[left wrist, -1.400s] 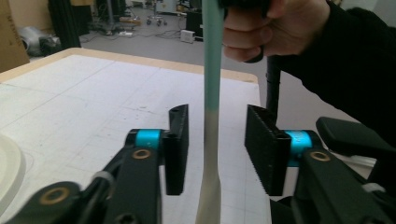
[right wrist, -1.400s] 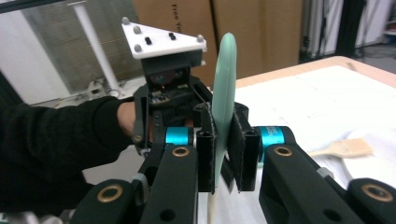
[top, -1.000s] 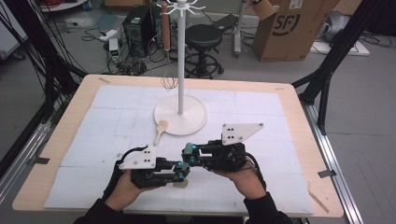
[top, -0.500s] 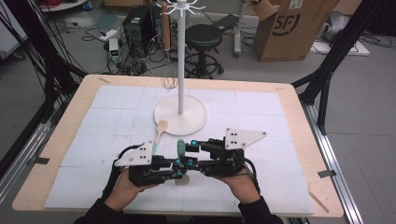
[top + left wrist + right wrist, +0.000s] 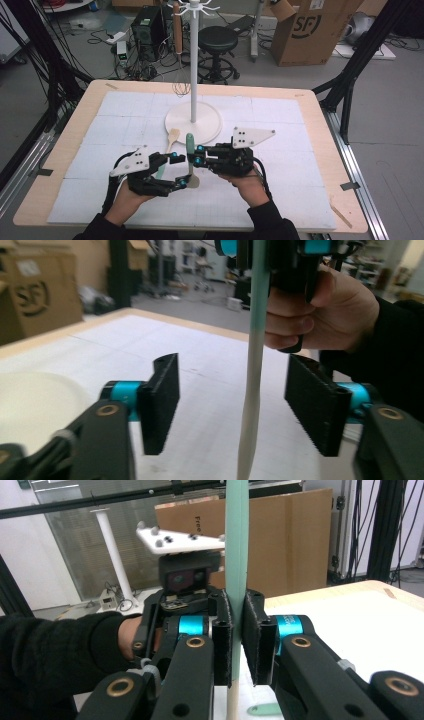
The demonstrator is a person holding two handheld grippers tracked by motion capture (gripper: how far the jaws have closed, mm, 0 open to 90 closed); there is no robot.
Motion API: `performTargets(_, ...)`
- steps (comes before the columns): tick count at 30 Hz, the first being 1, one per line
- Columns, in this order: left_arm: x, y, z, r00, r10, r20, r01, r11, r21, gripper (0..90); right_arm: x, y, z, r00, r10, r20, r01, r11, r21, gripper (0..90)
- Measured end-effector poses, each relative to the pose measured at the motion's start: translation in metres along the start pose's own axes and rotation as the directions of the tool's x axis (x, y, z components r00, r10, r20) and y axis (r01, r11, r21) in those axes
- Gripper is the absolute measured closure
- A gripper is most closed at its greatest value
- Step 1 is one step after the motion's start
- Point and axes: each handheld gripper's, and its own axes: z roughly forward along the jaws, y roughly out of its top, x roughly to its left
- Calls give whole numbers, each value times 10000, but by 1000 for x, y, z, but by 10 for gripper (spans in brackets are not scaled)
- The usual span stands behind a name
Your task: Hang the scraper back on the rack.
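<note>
A lab or workshop: cables [image 5: 55, 75] lie on the floor, with a computer box [image 5: 147, 27], stool [image 5: 219, 42] and cardboard box [image 5: 312, 27]

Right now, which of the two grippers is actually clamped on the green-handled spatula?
The right gripper: its jaws press the green-handled spatula, while the left gripper stands open around it.

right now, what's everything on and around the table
green-handled utensil with pale wooden end: 1, upright, clamped by right gripper
small wooden spoon: 1, tan, lying by the stand's base
white round-based hook stand: 1, table's far middle
wire whisk: 1, hanging from stand
white gridded mat: 1, covers wooden table
cardboard box: 1, brown, floor behind
black stool: 1, floor
left gripper: 1, black, jaws just opened, either side of utensil
right gripper: 1, black
</note>
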Motion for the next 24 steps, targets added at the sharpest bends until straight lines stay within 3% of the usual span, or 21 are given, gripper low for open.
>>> performTargets(3, 8, -3, -15, 9977, -40, -674, 33, 9999, -109, 309, -11, 10, 3, 10000, 62, -52, -62, 10000, 2, 834)
performTargets(5, 13, -6, -25, 9921, -204, -1234, 188, 9997, -142, 224, -22, 20, 5, 10000, 59, -19, -59, 10000, -2, 834)
performTargets(13, 22, -17, -56, 9842, -227, -1755, 151, 9989, -445, 181, -57, 65, 9, 9998, -5, 221, 6, 10000, -53, 832)
performTargets(24, 26, -24, -78, 9762, -120, -2166, 39, 9993, -382, 185, -92, 118, 13, 9991, -166, 389, 165, 9999, 35, 832)
